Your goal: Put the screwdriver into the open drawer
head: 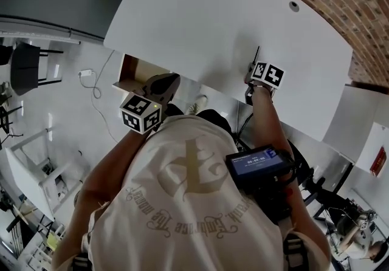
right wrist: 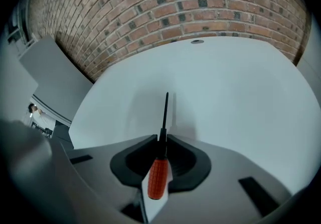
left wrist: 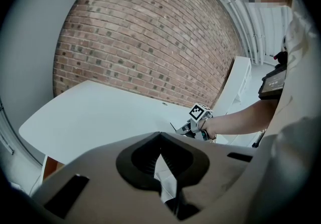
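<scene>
The screwdriver (right wrist: 158,177) has an orange handle and a thin black shaft; its tip rests on the white table (right wrist: 225,92). My right gripper (right wrist: 163,138) is shut on the shaft just ahead of the handle, pointing steeply down. In the head view the right gripper (head: 255,72) is at the table's near edge, and the shaft (head: 256,54) pokes out over the tabletop. The open drawer (head: 129,72), with a wooden inside, shows under the table edge to the left. My left gripper (head: 163,86) hovers beside the drawer, and its jaws (left wrist: 160,135) are shut with nothing between them.
A brick wall (right wrist: 165,12) runs behind the table. A round cable hole (head: 294,5) sits at the far side of the tabletop. A white cable and plug (head: 88,75) lie on the floor left of the drawer. White shelving (head: 36,166) stands further left.
</scene>
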A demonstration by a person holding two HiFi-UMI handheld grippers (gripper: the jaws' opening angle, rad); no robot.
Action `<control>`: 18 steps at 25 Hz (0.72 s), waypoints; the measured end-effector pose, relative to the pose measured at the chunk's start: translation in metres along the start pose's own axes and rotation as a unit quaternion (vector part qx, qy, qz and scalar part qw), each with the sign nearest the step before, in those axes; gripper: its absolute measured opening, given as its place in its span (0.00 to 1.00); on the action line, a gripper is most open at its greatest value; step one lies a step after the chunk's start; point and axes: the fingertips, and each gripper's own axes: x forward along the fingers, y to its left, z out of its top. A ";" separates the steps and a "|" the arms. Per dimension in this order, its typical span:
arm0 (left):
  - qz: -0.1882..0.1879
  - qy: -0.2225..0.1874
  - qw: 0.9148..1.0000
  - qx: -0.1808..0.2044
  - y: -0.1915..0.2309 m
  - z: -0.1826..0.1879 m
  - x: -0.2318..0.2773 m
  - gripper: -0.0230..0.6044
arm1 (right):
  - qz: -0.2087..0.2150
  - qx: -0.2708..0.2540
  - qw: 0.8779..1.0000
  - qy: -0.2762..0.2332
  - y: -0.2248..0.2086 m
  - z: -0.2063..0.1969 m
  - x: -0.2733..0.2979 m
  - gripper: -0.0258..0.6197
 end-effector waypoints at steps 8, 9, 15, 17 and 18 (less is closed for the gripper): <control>0.001 -0.001 1.000 0.000 0.007 -0.004 -0.011 0.07 | 0.042 0.000 0.998 -0.037 0.005 0.004 -0.013 0.15; -0.001 -0.001 1.000 0.000 0.007 -0.004 -0.011 0.07 | 0.047 -0.001 0.998 -0.041 0.007 0.004 -0.016 0.15; -0.012 -0.001 1.000 0.006 0.004 -0.007 -0.022 0.07 | 0.073 -0.001 0.996 -0.055 0.027 -0.006 -0.030 0.15; -0.012 -0.001 1.000 0.009 0.003 -0.007 -0.026 0.07 | 0.081 -0.002 0.995 -0.057 0.034 -0.007 -0.032 0.15; -0.012 -0.001 1.000 0.010 0.002 -0.008 -0.027 0.07 | 0.083 -0.002 0.995 -0.058 0.037 -0.008 -0.034 0.15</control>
